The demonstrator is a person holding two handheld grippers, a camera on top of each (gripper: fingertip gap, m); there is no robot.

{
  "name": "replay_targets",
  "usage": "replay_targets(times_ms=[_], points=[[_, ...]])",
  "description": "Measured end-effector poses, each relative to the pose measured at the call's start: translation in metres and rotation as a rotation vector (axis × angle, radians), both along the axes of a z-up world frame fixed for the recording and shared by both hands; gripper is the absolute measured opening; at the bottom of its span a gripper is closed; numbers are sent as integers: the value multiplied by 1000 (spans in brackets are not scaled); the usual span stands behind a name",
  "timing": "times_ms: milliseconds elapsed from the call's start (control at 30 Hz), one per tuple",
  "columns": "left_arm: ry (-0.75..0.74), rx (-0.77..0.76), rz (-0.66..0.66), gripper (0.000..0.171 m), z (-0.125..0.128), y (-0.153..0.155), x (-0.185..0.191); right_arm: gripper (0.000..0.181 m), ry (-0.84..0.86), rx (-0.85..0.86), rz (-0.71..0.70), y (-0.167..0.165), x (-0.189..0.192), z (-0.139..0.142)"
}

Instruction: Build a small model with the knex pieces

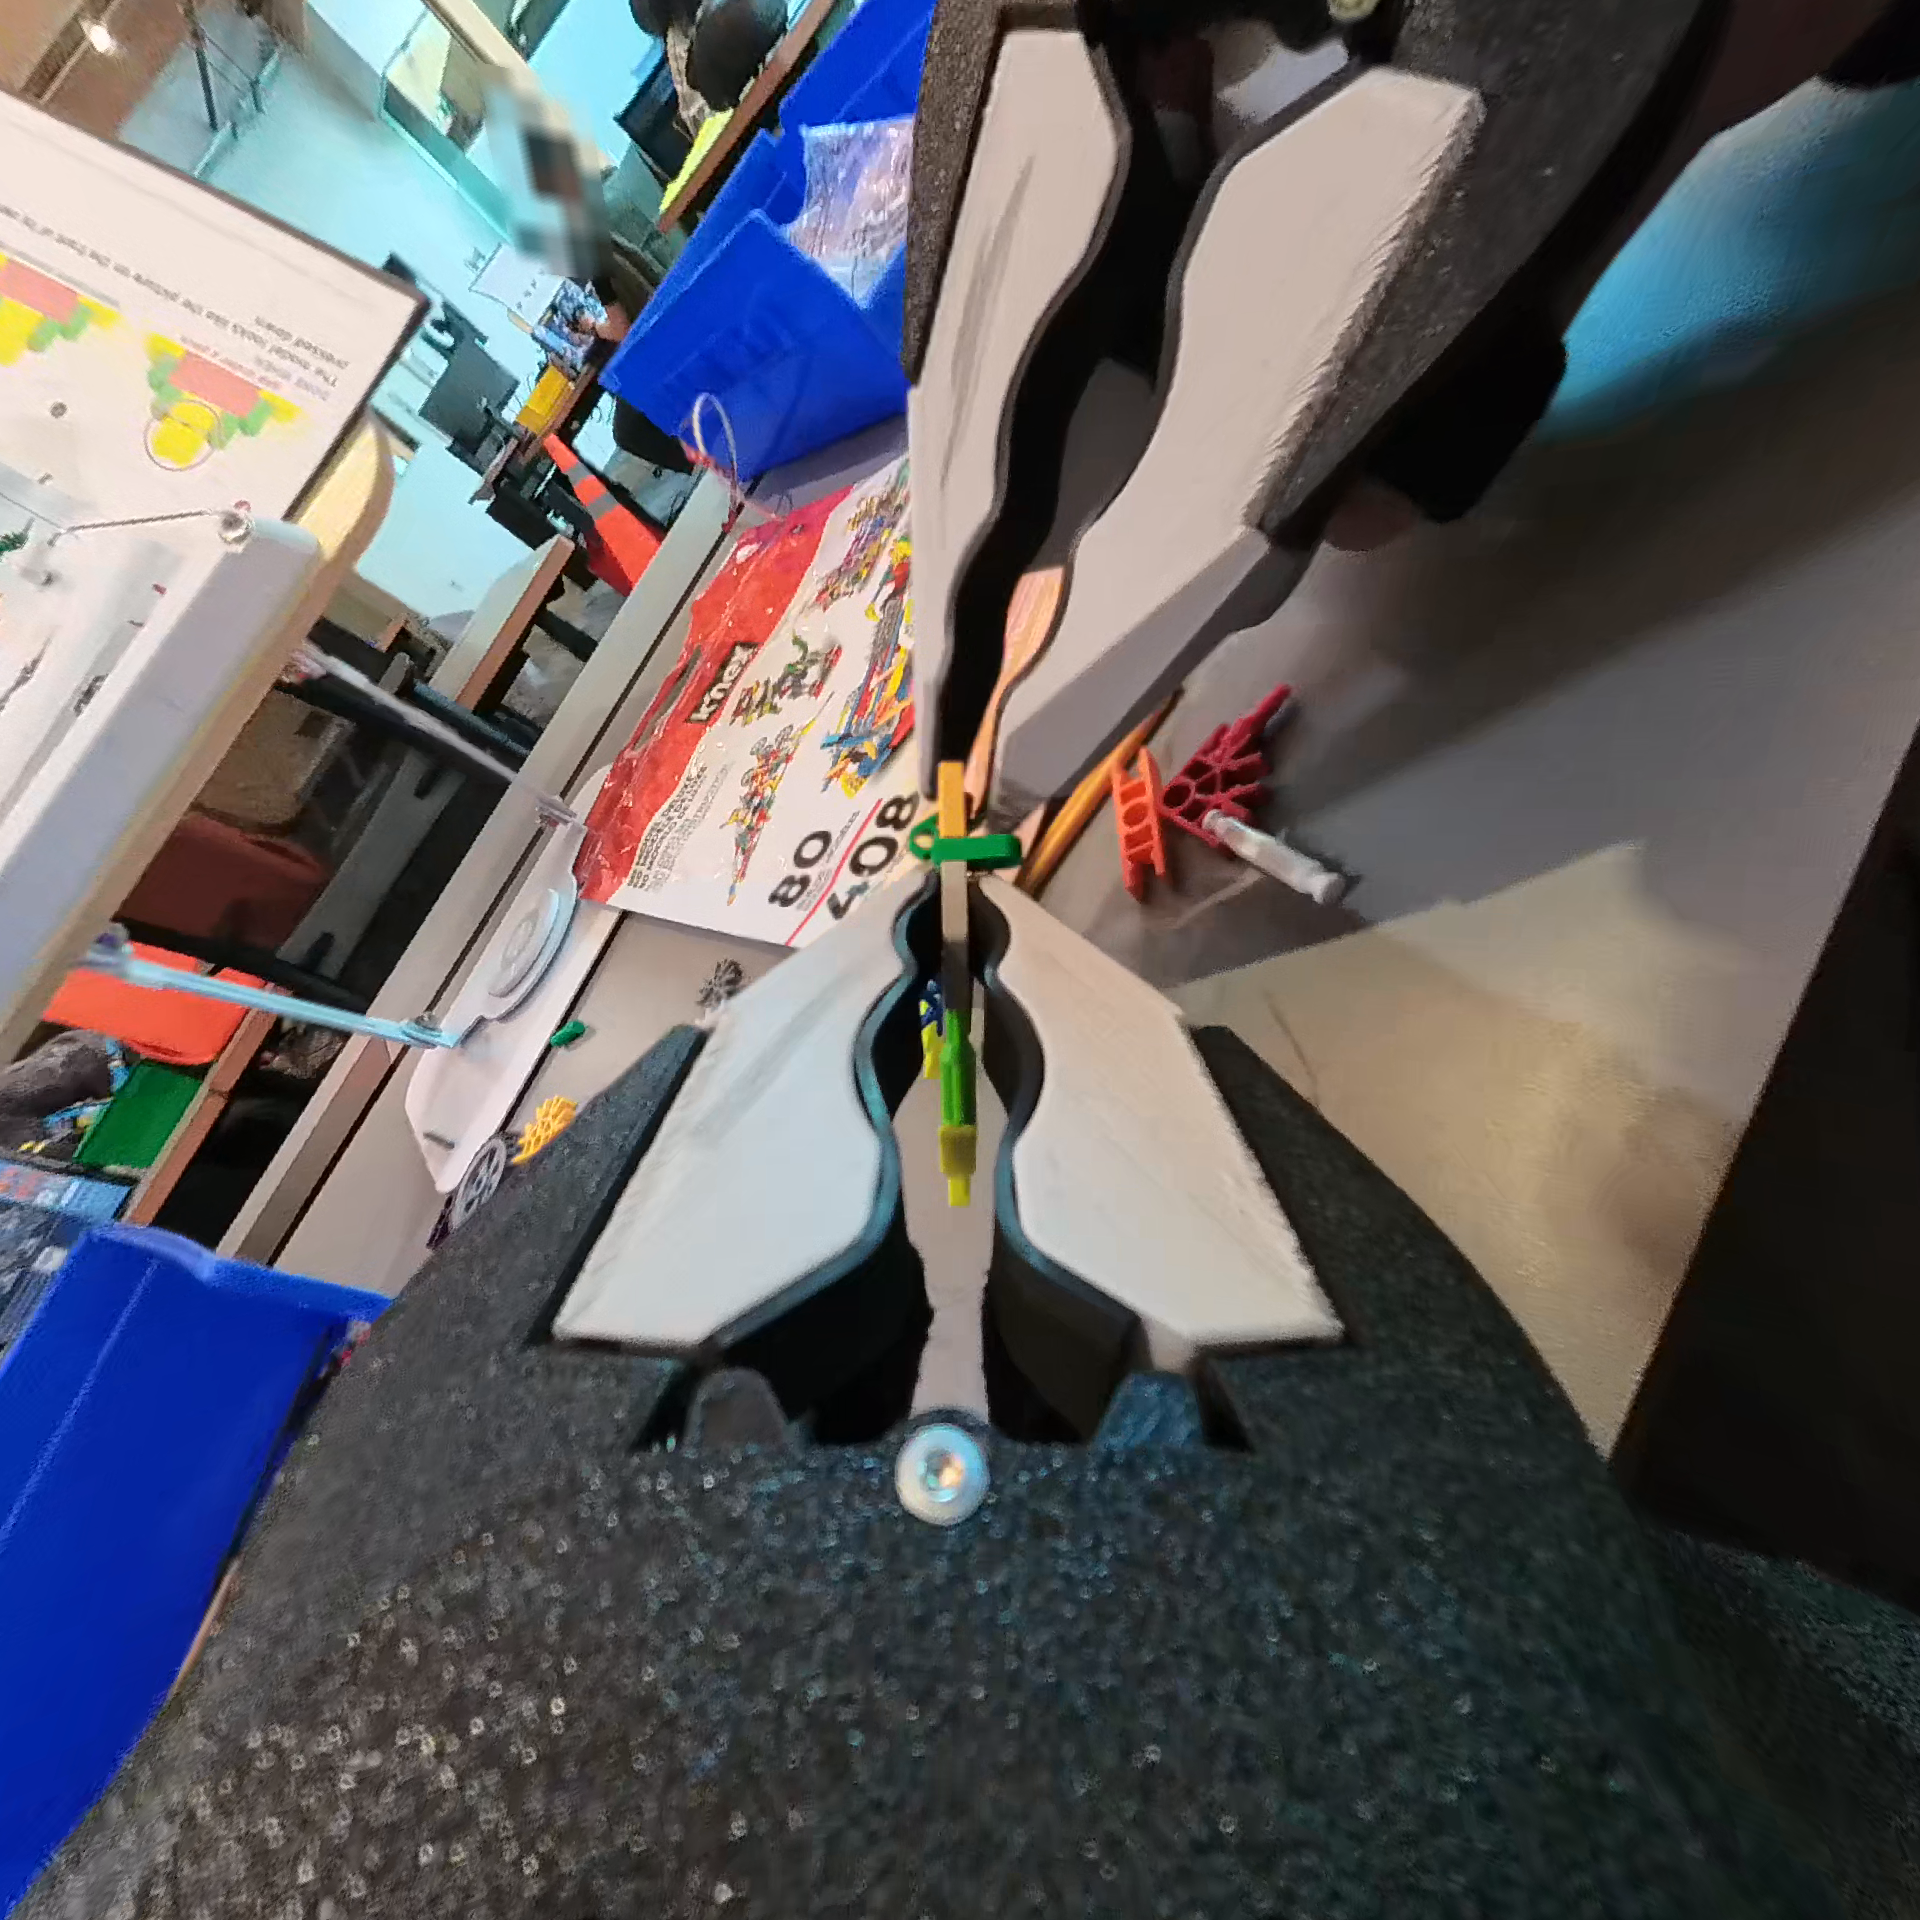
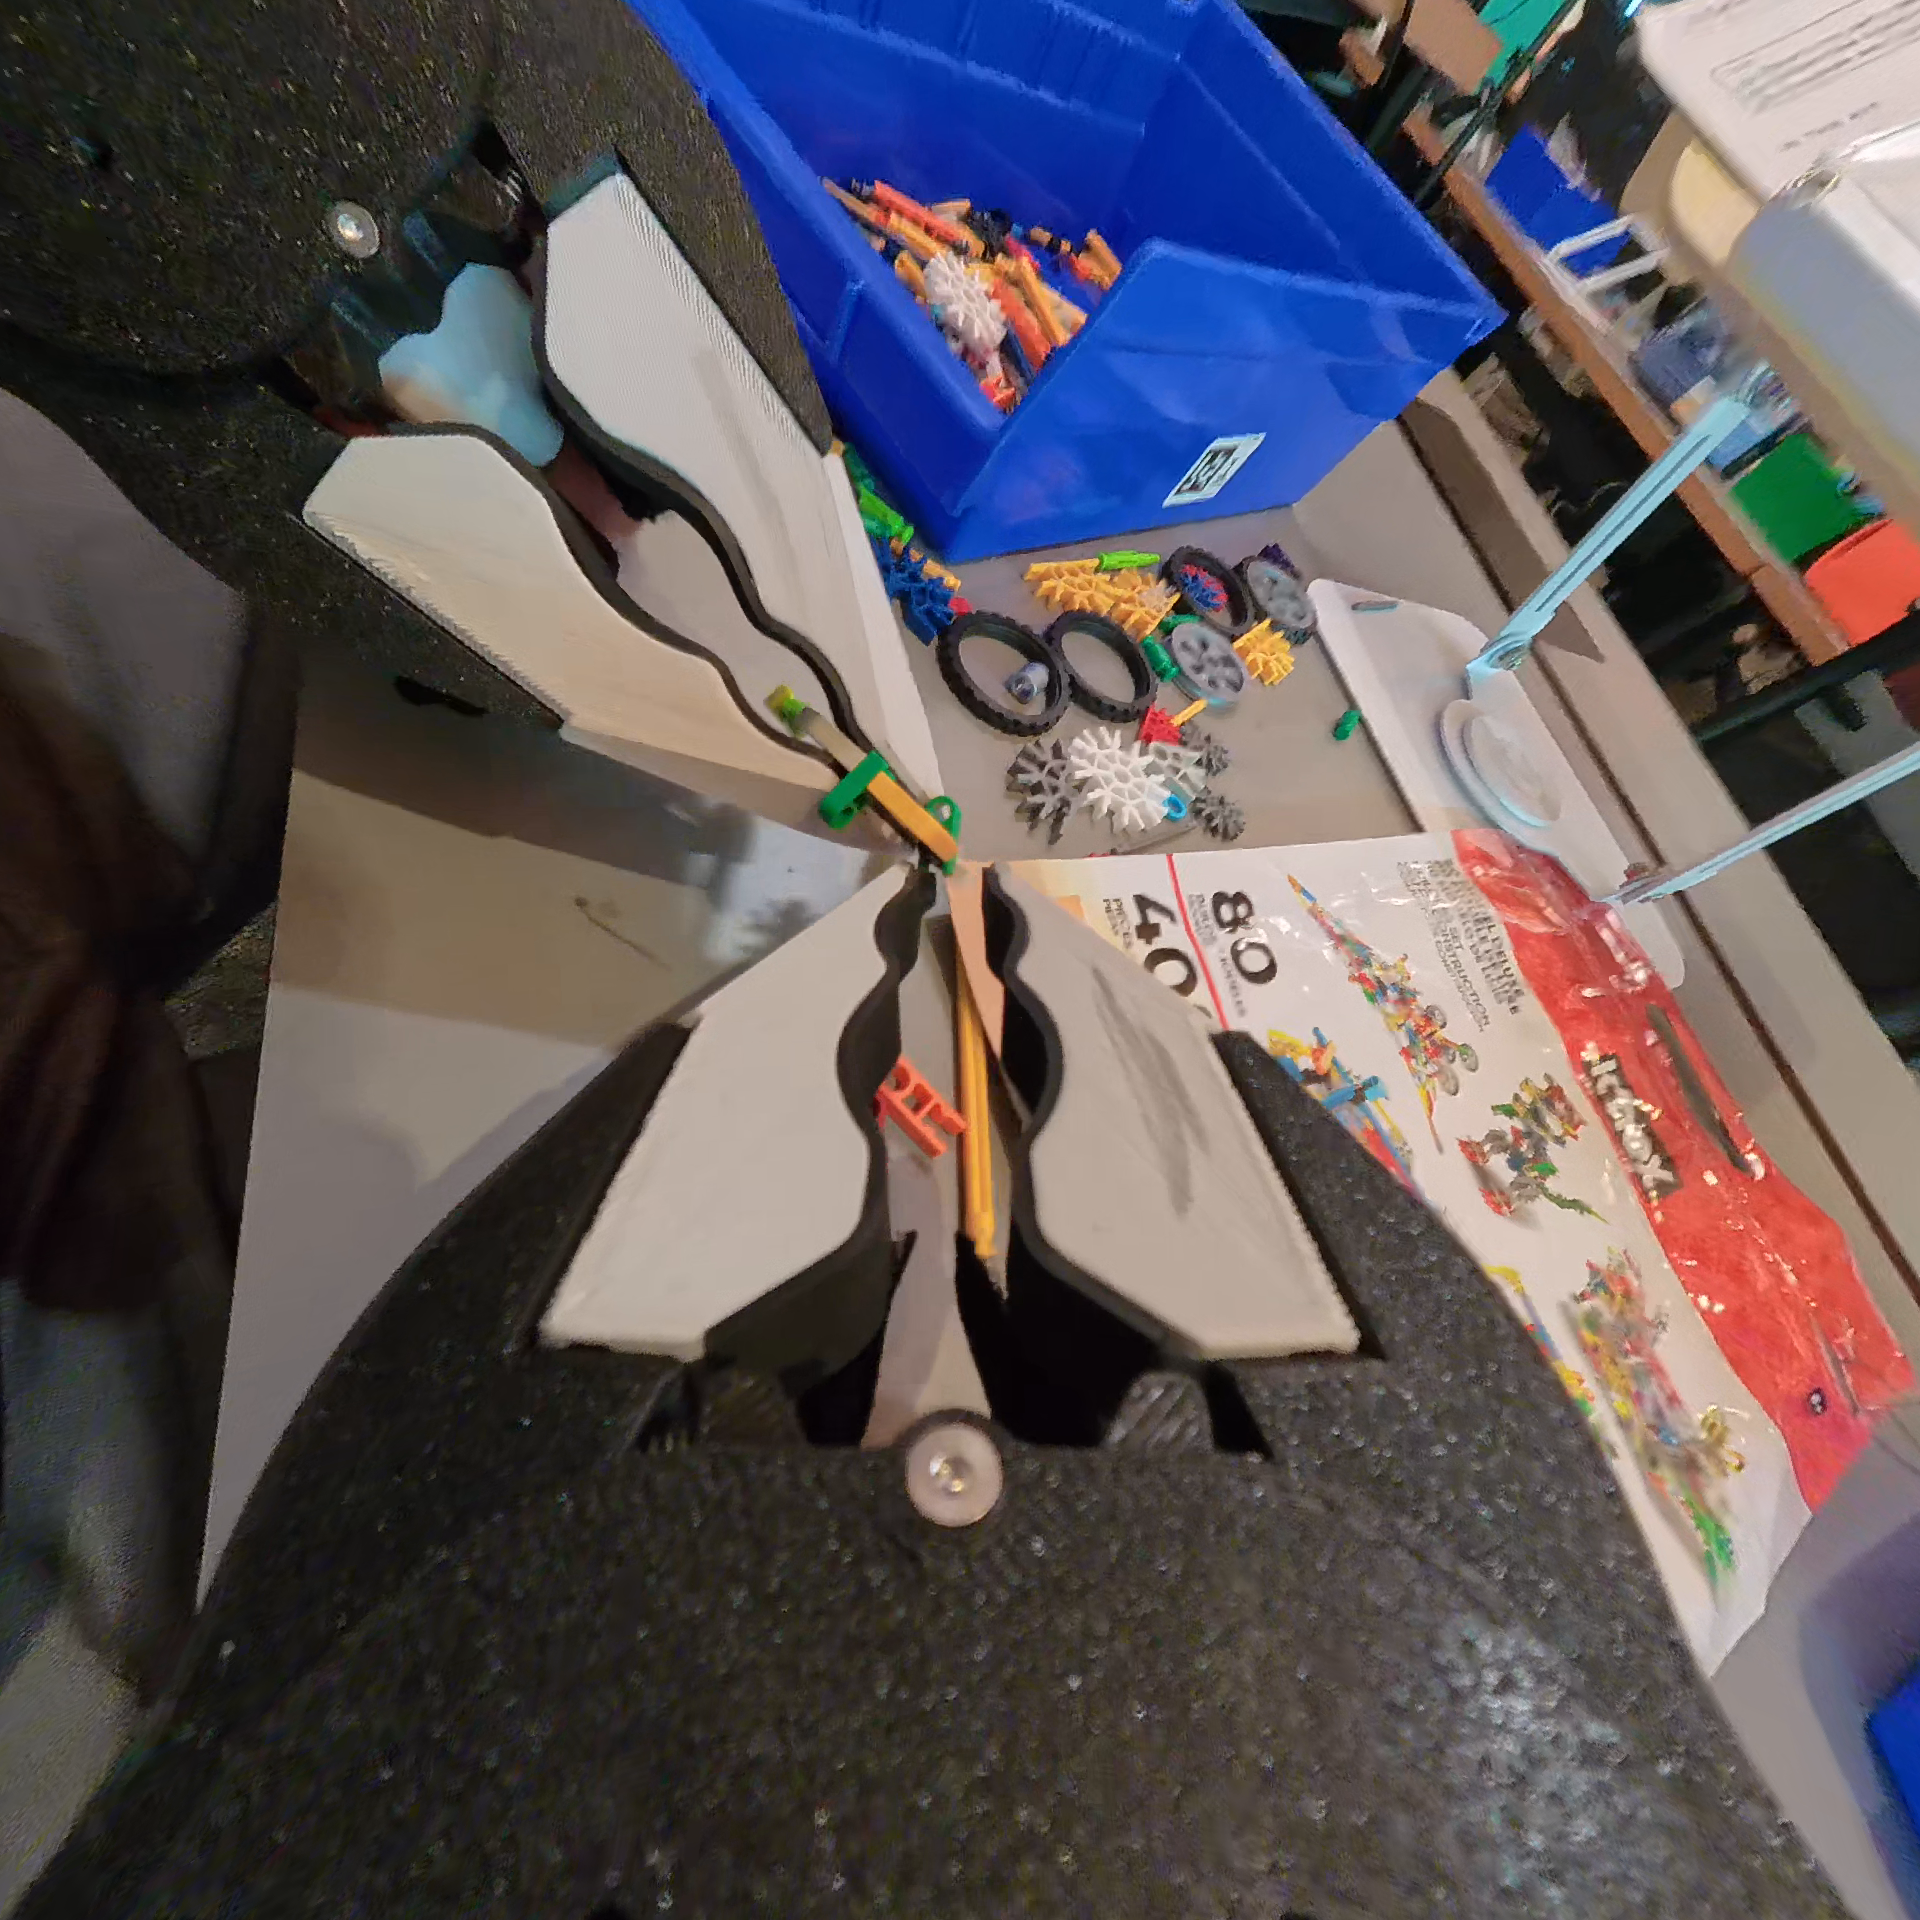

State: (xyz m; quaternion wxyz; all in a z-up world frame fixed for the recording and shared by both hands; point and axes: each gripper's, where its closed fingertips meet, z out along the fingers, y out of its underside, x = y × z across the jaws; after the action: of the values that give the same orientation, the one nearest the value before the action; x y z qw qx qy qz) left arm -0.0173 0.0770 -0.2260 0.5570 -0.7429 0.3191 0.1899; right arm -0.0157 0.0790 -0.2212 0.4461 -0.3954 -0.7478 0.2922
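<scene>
A thin rod, yellow [image 2: 912, 821] at one end and grey [image 2: 831, 743] at the other, spans between my two grippers above the grey table [image 2: 623, 914]. It carries small green clip connectors [image 2: 850, 800]. My left gripper [image 1: 951, 888] is shut on the grey part [image 1: 956, 935], just behind a green clip [image 1: 977, 847]. My right gripper [image 2: 951, 878] is shut on the tip of the yellow part. It comes in from the top of the left wrist view [image 1: 961, 764]. The left gripper enters the right wrist view from the upper left [image 2: 883, 774].
A blue bin [image 2: 1299, 343] of building pieces stands at the back. Black tyres [image 2: 997, 665], wheels and snowflake connectors [image 2: 1117, 774] lie before it. A red-and-white bag [image 2: 1714, 1143] lies to the right. An orange connector [image 1: 1138, 831], a red connector [image 1: 1226, 779] and a yellow rod [image 2: 977, 1122] lie under the grippers. Only a small space, under 4 cm, lies between the two pairs of fingers.
</scene>
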Motion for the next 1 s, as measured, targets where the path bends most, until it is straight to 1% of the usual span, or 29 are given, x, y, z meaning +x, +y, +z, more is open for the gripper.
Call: replay_targets(times_ms=[100,167,333,433,533,567,633,667,733,833,933,1000], points=[[-107,8,-20,0,9,0,-1,7,29,8,15,-3,-1,10],[-185,15,-27,0,16,1,-2,8,55,25,8,-3,-4,17],[-406,8,-59,0,31,1,-2,7,105,-19,14,-3,-7,34],[-478,2,-66,0,37,2,-2,5,137,-13,-9,-1,-8,41],[-518,-4,-73,0,41,2,0,4,161,9,-18,-1,-6,45],[-515,-4,-86,1,42,1,1,4,162,14,-5,-1,-5,46],[-483,4,-127,1,46,-2,5,6,154,-72,49,-7,0,51],[-450,9,-165,1,50,-6,8,10,144,-114,90,-11,4,54],[-349,17,-252,0,58,-15,18,17,101,-191,197,-21,13,59],[-199,16,-350,0,72,-29,30,18,82,-267,341,-32,26,74],[-132,-11,-430,0,82,-42,42,19,57,-349,471,-45,36,85],[-118,-43,-475,0,85,-50,49,19,39,-396,569,-58,43,89]])
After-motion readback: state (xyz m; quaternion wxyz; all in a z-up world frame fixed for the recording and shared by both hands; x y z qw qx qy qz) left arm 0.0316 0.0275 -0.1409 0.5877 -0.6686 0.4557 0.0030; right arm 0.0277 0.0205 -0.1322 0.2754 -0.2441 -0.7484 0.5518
